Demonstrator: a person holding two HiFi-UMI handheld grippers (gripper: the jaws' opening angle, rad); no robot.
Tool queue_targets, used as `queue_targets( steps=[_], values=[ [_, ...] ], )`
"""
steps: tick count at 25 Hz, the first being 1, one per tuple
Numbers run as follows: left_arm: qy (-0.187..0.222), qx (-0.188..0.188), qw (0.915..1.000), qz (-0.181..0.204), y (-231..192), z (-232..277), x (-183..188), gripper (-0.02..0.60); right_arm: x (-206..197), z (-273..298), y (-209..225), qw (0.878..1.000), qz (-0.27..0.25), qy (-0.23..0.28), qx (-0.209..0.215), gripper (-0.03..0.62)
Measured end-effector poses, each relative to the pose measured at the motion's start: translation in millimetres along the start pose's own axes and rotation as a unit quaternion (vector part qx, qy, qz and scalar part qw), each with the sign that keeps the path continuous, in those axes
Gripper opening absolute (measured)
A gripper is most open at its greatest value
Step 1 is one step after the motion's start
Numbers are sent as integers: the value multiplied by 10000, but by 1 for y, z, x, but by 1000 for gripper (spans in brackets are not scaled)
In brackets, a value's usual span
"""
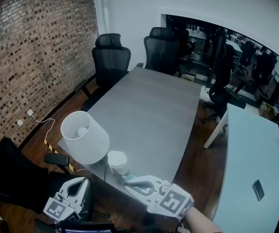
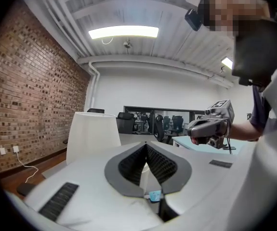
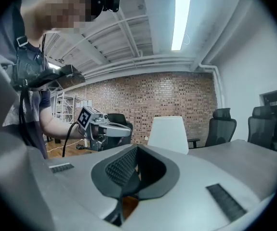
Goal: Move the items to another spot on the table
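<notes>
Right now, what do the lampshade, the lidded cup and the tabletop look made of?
Lampshade: likely fabric or paper, matte white, smooth tapering wall.
Lidded cup: probably paper with a plastic lid, white, rim ring on top.
Tabletop: seemingly laminate or painted board, even matte grey, no grain visible.

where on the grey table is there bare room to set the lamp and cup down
Most of the grey table is bare: the whole stretch from beyond the white lamp to the far end by the black chairs, and the right-hand edge. It is crowded only at the near corner, where lamp, lidded cup and right gripper are close together.
</notes>
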State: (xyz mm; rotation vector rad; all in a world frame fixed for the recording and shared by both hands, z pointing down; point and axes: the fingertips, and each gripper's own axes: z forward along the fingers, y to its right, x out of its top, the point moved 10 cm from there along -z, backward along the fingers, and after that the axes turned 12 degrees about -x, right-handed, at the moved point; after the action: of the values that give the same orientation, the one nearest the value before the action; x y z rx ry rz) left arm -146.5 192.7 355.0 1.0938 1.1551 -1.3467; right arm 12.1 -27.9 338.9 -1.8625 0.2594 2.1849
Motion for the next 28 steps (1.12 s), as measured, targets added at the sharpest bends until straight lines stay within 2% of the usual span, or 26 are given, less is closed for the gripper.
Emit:
queue_targets(
  steps=[7, 11, 15, 18, 21, 26, 28],
  values=[
    [-77, 169, 9995, 242, 2, 28, 12, 12, 0, 8, 34, 9991, 53, 66, 414, 8],
    [53, -96, 9998, 163, -11, 24, 31, 12, 3, 15, 43, 9984, 115, 21, 546, 8],
    [206, -355, 9991, 87, -36, 16, 45, 12, 10, 26, 49, 9985, 352, 32, 413, 8],
    [590, -457, 9972, -42, -56, 8, 45, 12, 15, 36, 50, 9987, 457, 49, 198, 8],
    [1076, -991, 9881, -482, -66, 5, 63, 12, 23, 46, 43, 9989, 438, 71, 119, 8],
    [1415, -1606, 9764, -274, -71, -13, 89, 12, 29, 48, 41, 9979, 642, 121, -17, 8],
    [1525, -2140, 9636, -494, -63, -13, 98, 12, 27, 50, 40, 9978, 656, 66, -72, 8]
  ],
)
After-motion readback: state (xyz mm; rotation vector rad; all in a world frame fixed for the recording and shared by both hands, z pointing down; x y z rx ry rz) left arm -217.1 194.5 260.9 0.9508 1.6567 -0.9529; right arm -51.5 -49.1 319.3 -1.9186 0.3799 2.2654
